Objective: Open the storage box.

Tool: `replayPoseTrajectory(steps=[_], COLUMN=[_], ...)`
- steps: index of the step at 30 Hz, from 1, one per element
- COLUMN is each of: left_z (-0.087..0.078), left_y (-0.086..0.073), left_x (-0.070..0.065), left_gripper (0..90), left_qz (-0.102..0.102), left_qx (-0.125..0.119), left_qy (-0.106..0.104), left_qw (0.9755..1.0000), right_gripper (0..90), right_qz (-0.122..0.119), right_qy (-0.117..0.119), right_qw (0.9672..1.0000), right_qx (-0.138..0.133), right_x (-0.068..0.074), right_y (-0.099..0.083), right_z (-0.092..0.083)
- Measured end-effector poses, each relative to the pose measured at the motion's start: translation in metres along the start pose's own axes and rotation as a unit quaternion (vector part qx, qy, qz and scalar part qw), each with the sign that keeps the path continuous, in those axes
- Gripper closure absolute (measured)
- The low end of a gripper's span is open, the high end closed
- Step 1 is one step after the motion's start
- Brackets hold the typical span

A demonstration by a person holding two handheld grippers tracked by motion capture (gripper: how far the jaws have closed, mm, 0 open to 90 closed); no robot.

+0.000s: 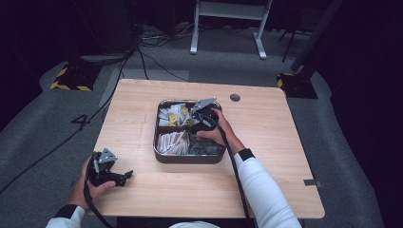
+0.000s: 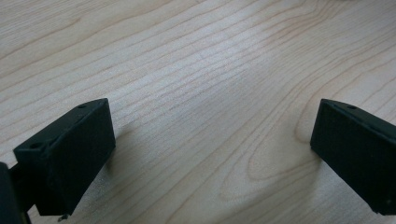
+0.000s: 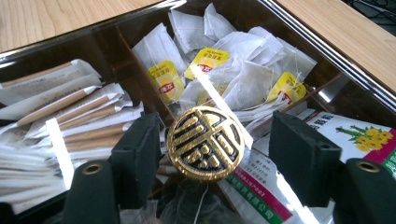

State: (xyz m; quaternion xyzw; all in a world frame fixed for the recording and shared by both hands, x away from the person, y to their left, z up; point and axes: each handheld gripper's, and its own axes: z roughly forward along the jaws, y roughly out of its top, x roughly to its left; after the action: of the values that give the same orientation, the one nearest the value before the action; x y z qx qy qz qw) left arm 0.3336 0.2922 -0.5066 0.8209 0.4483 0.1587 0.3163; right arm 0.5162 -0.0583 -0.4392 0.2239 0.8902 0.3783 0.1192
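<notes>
Light wood counter point(image 1: 266, 142), dark square tray point(image 1: 189, 159) with metal rim near counter centre, split into four compartments by dark dividers. Far-left compartment: white tea bags point(image 3: 243, 70) with yellow tags, loose pile. Near-left compartment: paper-wrapped sticks point(image 3: 70, 112), white and tan, lying roughly parallel. Right-side compartments: printed sachets point(image 3: 355, 135) with yellow flower art plus some dark packets, contents partly hidden by the hand.

Right claw point(image 3: 219, 154) held by right hand point(image 1: 216, 130) over the tray, above the divider crossing. Jaws apart, one each side of a round gold-and-black knob point(image 3: 205, 142) with an embossed character; knob sits where the dividers meet. Left jaw looks just beside the knob, right jaw clearly off it; contact cannot be told. Not clamped.

Left claw point(image 1: 113, 176) in left hand point(image 1: 90, 185) at the near-left corner of the counter, well apart from the tray. Left gripper view: jaws wide apart, nothing between them, low over bare wood grain, shadows under both jaws.

Grey floor with cables beyond the counter's far edge.
</notes>
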Motion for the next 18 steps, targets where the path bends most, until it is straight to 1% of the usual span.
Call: replayPoseTrajectory(steps=[1,2,3,4,5,6,8,11,18], left_z=[0.0000,0.0000,0.0000,0.0000,0.0000,0.0000,-0.0001,-0.0002,-0.0004], left_y=[0.0000,0.0000,0.0000,0.0000,0.0000,0.0000,-0.0001,-0.0004,-0.0009], left_x=[0.0001,0.0001,0.0001,0.0000,0.0000,0.0001,-0.0001,-0.0002,-0.0007], left_gripper=[0.1,0.1,0.1,0.1,0.1,0.1,0.1,0.2,0.2], left_qz=[0.001,0.001,0.001,0.000,0.000,0.001,0.000,-0.001,-0.005], left_qx=[0.000,0.000,0.000,0.000,0.000,0.000,0.000,-0.001,-0.001], left_qy=[0.000,0.000,0.000,0.000,0.000,0.000,0.000,0.002,0.001], left_qw=[1.0000,1.0000,1.0000,1.0000,1.0000,1.0000,1.0000,1.0000,1.0000], right_gripper=[43.9,49.2,49.2,55.6,55.6,59.0,59.3,59.4,59.4], right_qz=[0.006,0.007,0.007,0.006,0.006,0.004,0.000,0.001,0.000], right_qy=[0.009,0.012,0.012,0.022,0.022,0.025,0.022,0.017,0.016], right_qw=[0.9999,0.9999,0.9999,0.9997,0.9997,0.9997,0.9997,0.9998,0.9998], right_qx=[0.000,0.003,0.003,0.003,0.003,0.004,0.009,0.008,0.009], right_x=[-0.0007,-0.0012,-0.0012,-0.0023,-0.0023,-0.0021,-0.0013,0.0000,-0.0007], right_y=[0.0007,0.0015,0.0015,0.0016,0.0016,0.0018,0.0023,0.0011,-0.0032], right_z=[0.0003,0.0005,0.0005,0.0000,0.0000,-0.0005,-0.0015,-0.0026,-0.0077])
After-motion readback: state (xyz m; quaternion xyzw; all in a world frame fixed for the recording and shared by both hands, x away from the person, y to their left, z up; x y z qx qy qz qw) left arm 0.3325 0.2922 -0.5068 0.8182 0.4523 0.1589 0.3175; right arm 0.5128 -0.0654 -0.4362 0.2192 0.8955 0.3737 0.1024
